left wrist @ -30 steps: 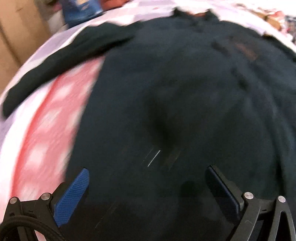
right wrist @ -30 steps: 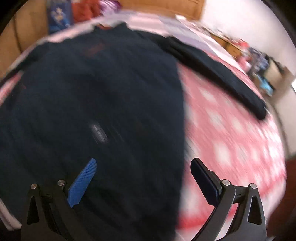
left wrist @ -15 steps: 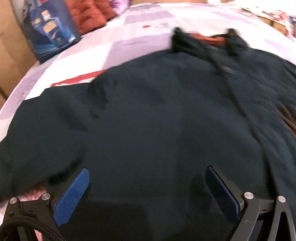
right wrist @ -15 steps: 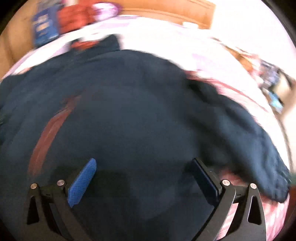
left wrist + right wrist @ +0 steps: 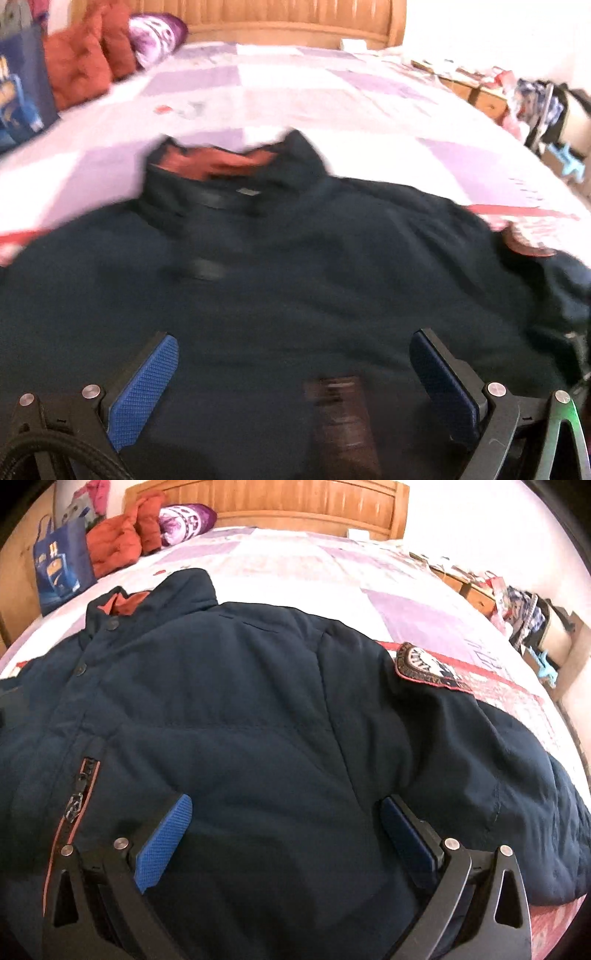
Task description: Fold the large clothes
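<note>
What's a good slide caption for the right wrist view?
Open right hand-held gripper over a dark navy jacket spread on the bed, sleeve patch visible.

My left tool (image 5: pixel 293 369) hangs wide open over the dark navy jacket (image 5: pixel 295 295), which lies spread on the bed (image 5: pixel 295 88), its orange-lined collar (image 5: pixel 225 166) pointing toward the wooden headboard (image 5: pixel 258 18). The view is blurry.
</note>
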`<action>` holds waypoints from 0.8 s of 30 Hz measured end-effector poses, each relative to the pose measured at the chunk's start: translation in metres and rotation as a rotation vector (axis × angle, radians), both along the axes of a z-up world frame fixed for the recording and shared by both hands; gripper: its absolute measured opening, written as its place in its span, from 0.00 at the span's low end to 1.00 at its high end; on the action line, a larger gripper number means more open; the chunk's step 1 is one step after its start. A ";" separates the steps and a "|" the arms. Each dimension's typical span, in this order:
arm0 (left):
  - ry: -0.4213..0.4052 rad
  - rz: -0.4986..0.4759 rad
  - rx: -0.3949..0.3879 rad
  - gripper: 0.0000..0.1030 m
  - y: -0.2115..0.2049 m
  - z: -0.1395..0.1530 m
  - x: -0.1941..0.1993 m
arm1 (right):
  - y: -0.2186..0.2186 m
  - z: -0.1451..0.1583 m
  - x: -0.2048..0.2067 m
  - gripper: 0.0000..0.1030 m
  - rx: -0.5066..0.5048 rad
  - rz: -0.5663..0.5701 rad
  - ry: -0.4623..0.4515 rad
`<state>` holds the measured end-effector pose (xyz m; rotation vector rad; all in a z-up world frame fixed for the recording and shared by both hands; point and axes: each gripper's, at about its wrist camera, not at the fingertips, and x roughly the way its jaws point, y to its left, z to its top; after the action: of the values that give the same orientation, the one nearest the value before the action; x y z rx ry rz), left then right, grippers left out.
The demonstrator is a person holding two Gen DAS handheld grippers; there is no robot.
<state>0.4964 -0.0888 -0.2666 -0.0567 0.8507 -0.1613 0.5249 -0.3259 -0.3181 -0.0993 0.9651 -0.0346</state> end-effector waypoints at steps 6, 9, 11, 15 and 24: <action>0.027 0.062 -0.084 1.00 -0.006 -0.056 -0.007 | -0.027 0.010 0.004 1.00 -0.093 0.123 -0.014; 0.008 0.066 0.001 1.00 -0.016 -0.055 -0.011 | -0.069 0.018 -0.005 1.00 -0.147 0.115 -0.047; 0.012 0.069 0.037 1.00 -0.020 -0.056 -0.011 | -0.114 0.018 -0.011 1.00 -0.151 0.062 -0.046; 0.013 0.072 0.073 1.00 -0.023 -0.058 -0.012 | -0.232 0.016 -0.039 1.00 -0.093 -0.148 -0.038; 0.020 0.071 0.123 1.00 -0.035 -0.065 -0.008 | -0.431 0.016 -0.186 0.95 -0.089 -0.550 -0.005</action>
<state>0.4887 -0.1234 -0.3316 0.0266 0.8754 -0.0415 0.3388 -0.7570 -0.3018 0.0866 0.9620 -0.5834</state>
